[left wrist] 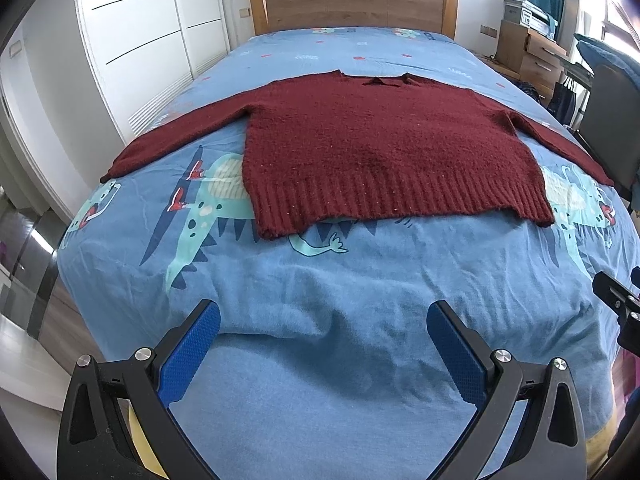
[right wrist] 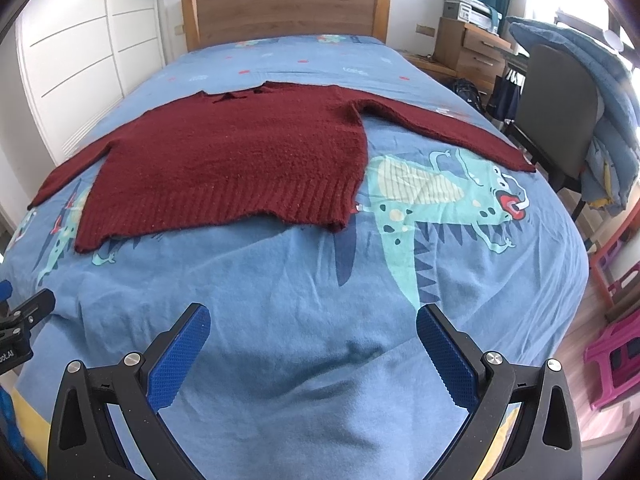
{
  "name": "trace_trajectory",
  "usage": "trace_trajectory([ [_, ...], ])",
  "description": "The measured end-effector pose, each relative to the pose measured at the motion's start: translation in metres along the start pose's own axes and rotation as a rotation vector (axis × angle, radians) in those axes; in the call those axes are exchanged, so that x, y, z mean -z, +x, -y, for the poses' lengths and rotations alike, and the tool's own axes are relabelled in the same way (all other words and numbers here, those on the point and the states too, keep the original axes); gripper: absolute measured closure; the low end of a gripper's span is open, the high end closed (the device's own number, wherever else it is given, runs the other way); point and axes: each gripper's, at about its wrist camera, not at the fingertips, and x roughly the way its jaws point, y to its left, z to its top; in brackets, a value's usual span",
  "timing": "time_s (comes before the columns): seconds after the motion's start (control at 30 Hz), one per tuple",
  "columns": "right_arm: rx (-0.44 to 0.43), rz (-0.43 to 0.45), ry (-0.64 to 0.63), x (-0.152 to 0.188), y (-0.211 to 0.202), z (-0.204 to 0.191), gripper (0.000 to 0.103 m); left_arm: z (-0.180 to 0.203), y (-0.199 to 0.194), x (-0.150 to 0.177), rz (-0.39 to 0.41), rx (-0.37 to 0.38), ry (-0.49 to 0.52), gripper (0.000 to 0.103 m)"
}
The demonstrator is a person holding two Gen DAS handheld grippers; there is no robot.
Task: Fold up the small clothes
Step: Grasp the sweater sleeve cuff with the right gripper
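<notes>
One dark red knitted sweater (left wrist: pixel 384 148) with a ribbed hem lies flat, both sleeves spread, well ahead of two grippers. The left gripper (left wrist: pixel 323 344) and right gripper (right wrist: pixel 313 340) hover wide open, empty, over a wrinkled blue dinosaur-print bedspread (right wrist: pixel 280 300).

Fuzzy ribbed knit sweater (left wrist: pixel 384 148), soft matt cotton bedspread (left wrist: pixel 320 280), wooden headboard (left wrist: pixel 352 0)
</notes>
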Motion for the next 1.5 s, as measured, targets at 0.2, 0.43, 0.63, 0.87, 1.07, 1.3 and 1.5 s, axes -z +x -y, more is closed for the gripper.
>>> trace_trajectory([
  [0.2,-0.038,-0.036,0.018,-0.004,0.01,0.007,0.0,0.001,0.011,-0.007,-0.065,-0.001,0.034,0.001],
  [0.43,-0.023,-0.044,0.103,-0.031,0.032,0.039,0.0,-0.004,0.025,-0.031,-0.109,0.032,0.042,0.001],
  [0.63,-0.022,-0.027,0.249,-0.076,0.067,0.099,0.0,-0.015,0.042,-0.058,-0.146,0.017,0.003,0.001],
  [0.87,-0.04,-0.005,0.504,-0.128,0.129,0.2,0.0,-0.045,0.067,-0.093,-0.176,-0.006,-0.104,0.001],
  [1.07,-0.051,-0.02,0.711,-0.152,0.188,0.283,0.0,-0.078,0.083,-0.126,-0.166,-0.06,-0.218,0.001],
  [1.3,-0.088,0.015,0.922,-0.161,0.235,0.357,0.008,-0.112,0.096,-0.151,-0.124,-0.083,-0.341,0.001],
  [1.5,-0.129,0.133,1.046,-0.177,0.251,0.4,0.009,-0.138,0.107,-0.163,-0.096,-0.08,-0.447,0.002],
])
